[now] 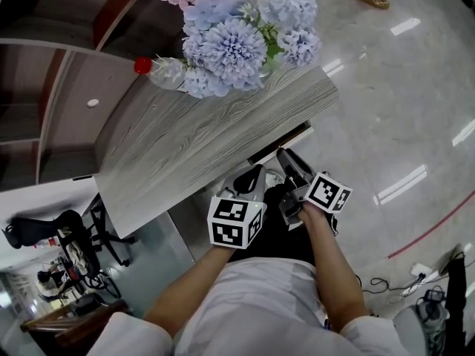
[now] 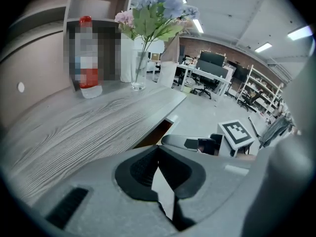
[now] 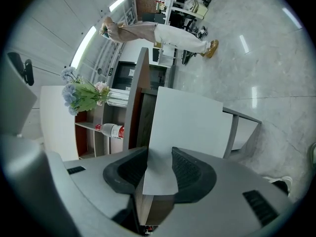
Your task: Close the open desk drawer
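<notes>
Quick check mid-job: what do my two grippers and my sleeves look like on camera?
The left gripper and the right gripper match. Each has a light grey moulded body with black ribbed pads set in rounded dark recesses. Each also carries a white cube printed with black square markers. The person wears short white sleeves.
</notes>
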`<state>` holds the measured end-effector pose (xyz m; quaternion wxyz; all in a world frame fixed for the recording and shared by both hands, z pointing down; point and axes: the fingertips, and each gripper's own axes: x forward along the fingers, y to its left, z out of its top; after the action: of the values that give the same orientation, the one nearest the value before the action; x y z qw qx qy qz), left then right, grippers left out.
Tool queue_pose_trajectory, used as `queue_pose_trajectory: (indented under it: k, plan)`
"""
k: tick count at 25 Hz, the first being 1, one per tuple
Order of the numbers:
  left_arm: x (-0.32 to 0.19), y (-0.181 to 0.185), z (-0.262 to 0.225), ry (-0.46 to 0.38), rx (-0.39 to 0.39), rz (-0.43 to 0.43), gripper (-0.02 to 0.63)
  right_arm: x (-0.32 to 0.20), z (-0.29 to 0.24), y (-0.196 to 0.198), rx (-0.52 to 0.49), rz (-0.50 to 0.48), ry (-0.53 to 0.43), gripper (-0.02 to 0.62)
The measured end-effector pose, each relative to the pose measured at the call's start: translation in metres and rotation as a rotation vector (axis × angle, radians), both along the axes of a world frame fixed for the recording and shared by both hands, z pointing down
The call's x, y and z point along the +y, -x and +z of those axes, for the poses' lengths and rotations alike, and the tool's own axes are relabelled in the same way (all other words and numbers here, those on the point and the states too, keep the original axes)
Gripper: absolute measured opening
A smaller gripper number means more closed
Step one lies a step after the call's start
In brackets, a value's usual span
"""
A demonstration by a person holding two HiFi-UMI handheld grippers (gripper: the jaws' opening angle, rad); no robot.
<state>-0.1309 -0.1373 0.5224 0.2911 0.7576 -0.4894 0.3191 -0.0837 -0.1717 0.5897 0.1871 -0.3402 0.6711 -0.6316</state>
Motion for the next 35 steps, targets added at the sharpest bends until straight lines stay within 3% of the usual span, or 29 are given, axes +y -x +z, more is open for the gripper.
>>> queue_pose_trajectory:
  k: [15, 19, 25, 31, 35]
  plan:
    - [-0.006, 0.026, -0.001, -0.006, 0.002, -0.024, 0.003, -0.037, -0.001, 0.021, -0.029, -0.004, -0.042, 0.151]
    - [-0.006, 0.031, -0.002, -0.008, 0.005, -0.025, 0.003, -0.045, -0.010, 0.027, -0.082, -0.006, -0.097, 0.152]
    - [-0.006, 0.038, -0.002, -0.012, 0.002, -0.035, 0.003, -0.049, -0.003, 0.029, -0.054, -0.011, -0.068, 0.153]
    - [-0.002, 0.041, -0.003, -0.018, 0.003, -0.050, 0.003, -0.051, -0.007, 0.030, -0.068, -0.031, -0.105, 0.152]
    - [0.001, 0.038, -0.006, -0.022, 0.013, -0.061, 0.003, -0.046, -0.002, 0.027, 0.002, -0.065, -0.076, 0.152]
